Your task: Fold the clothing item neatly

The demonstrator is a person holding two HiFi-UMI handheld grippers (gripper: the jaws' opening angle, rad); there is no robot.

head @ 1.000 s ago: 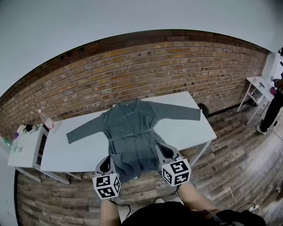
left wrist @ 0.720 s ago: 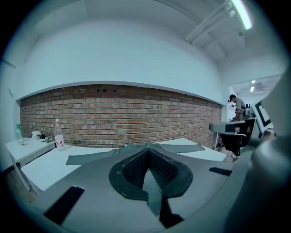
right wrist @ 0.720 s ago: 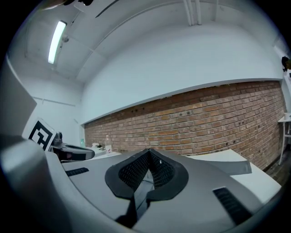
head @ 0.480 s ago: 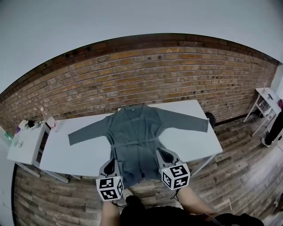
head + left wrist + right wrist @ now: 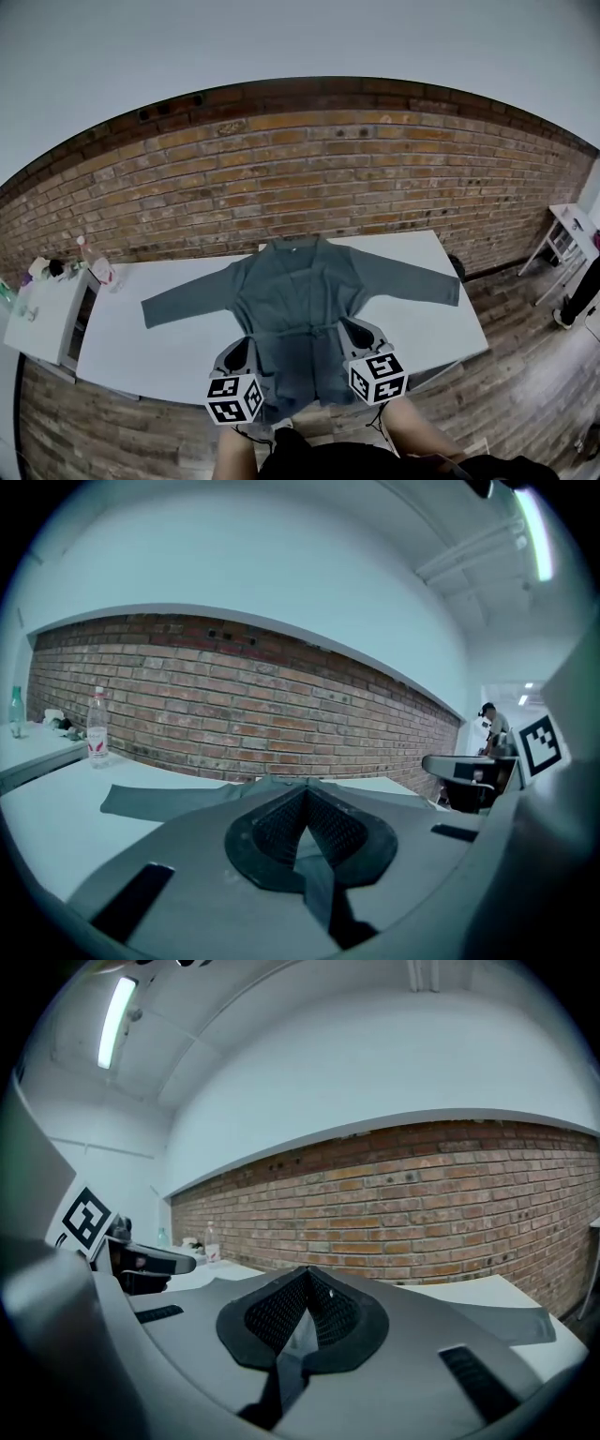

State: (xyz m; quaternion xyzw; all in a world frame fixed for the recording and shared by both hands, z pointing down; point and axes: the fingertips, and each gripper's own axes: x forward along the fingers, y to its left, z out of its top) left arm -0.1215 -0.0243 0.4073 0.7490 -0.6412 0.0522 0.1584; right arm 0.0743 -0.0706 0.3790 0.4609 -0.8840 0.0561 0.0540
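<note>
Fabric is pinched in both tools: the left gripper [image 5: 249,345] and the right gripper [image 5: 353,328] each have their jaws clamped tight on the hem of the grey robe [image 5: 300,291]. A second ago that hem drooped past the near edge of the white table [image 5: 159,342]; now both grippers have carried it further in over the tabletop. The robe's upper part lies flat, sleeves spread wide. One clear bottle [image 5: 97,728] stands on the small side table [image 5: 42,314]; whether it holds anything I cannot tell.
</note>
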